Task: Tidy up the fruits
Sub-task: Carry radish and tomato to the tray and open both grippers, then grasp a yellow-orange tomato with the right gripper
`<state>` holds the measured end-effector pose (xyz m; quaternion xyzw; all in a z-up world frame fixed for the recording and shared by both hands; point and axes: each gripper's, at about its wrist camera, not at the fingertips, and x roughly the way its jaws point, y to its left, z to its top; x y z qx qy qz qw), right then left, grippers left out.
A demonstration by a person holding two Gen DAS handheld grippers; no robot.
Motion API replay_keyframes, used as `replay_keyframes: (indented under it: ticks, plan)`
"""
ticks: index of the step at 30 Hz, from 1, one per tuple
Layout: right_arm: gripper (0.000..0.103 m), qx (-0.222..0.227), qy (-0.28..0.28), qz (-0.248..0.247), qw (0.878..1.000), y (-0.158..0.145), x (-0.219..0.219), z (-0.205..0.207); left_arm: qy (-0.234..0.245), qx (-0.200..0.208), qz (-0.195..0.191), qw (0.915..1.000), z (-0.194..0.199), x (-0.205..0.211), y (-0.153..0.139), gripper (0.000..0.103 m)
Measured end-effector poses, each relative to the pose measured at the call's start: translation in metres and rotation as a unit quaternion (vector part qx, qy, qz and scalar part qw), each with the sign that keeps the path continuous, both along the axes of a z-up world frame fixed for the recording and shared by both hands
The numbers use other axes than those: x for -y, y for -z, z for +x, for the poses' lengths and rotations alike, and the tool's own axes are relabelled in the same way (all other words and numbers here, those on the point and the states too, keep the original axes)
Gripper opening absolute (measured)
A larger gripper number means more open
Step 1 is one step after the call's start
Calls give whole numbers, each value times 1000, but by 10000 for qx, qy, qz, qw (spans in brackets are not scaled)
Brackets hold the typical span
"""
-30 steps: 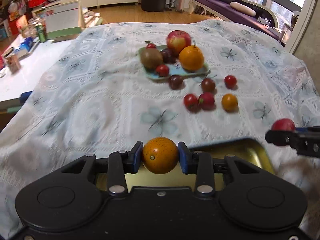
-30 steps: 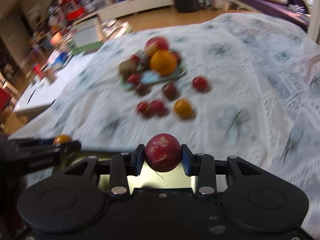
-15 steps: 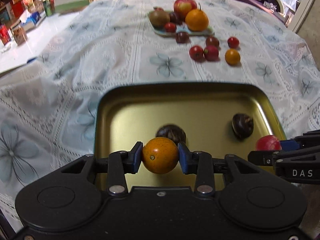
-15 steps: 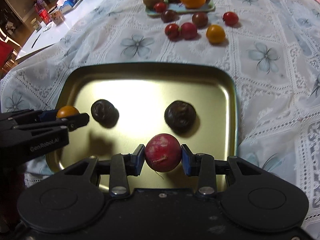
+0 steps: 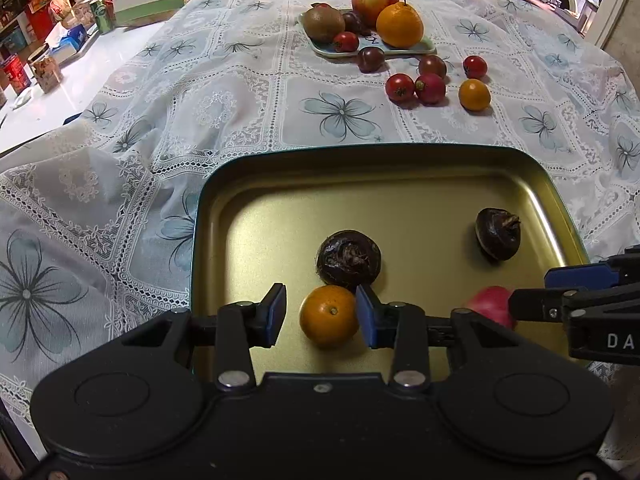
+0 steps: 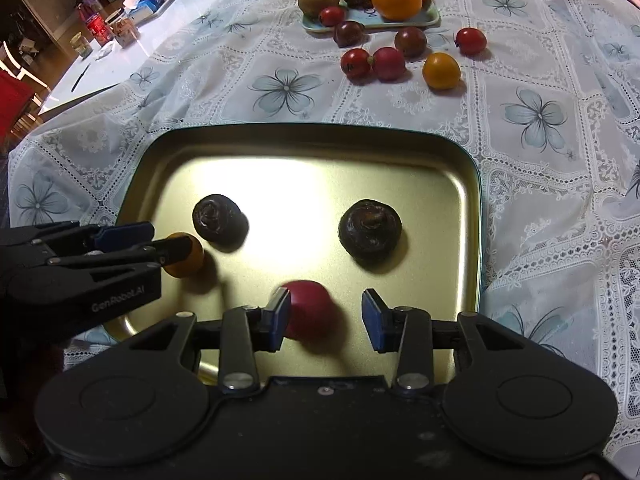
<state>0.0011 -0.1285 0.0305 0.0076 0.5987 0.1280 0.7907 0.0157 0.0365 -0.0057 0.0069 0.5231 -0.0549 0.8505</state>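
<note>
Release of two fruits into the gold tray [image 5: 400, 184]. My left gripper [image 5: 321, 316] is opening: the small orange fruit [image 5: 329, 316] lies between the blue pads on the tray floor, with a clear gap on its left side and the right pad at or just off its skin, so I judge it let go. It sits just in front of a dark wrinkled fruit [image 5: 348, 257], nearly touching it. My right gripper [image 6: 326, 318] is opening too; the red fruit [image 6: 310, 312] rests on the tray close against the left pad, well clear of the right one, its outline blurred as if rolling. A second dark fruit [image 6: 370, 230] lies beyond it.

I hold both grippers low and steeply tilted over the near edge of the tray, presumably so the round fruits drop a short way and do not roll far; the raised rim should contain them.

The tray stands on a white lace tablecloth [image 5: 240, 92] printed with grey-blue flowers, rumpled at the left. Farther off, a pale green plate [image 5: 424, 46] carries an apple, a large orange and a kiwi, with small tomatoes [image 5: 400, 87] loose beside it, not yet sorted. Behind are a cluttered white counter [image 5: 60, 80] and a desk calendar.
</note>
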Motion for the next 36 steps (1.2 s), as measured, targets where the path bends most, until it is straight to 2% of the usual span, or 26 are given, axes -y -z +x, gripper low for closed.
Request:
replay_keyframes:
  ticks: [23,29,36]
  plan:
    - [42,-43,66,69,9999,-3,3,1,-10,-29,-13,10000,0,1,-1,48]
    - [42,128,229,77,9996,-14,14,13,72,125,0,9999,12,3,-13,49]
    - [42,590,755,-141,9953,-22,42,59,89,373,37,9993,49,9,-27,49]
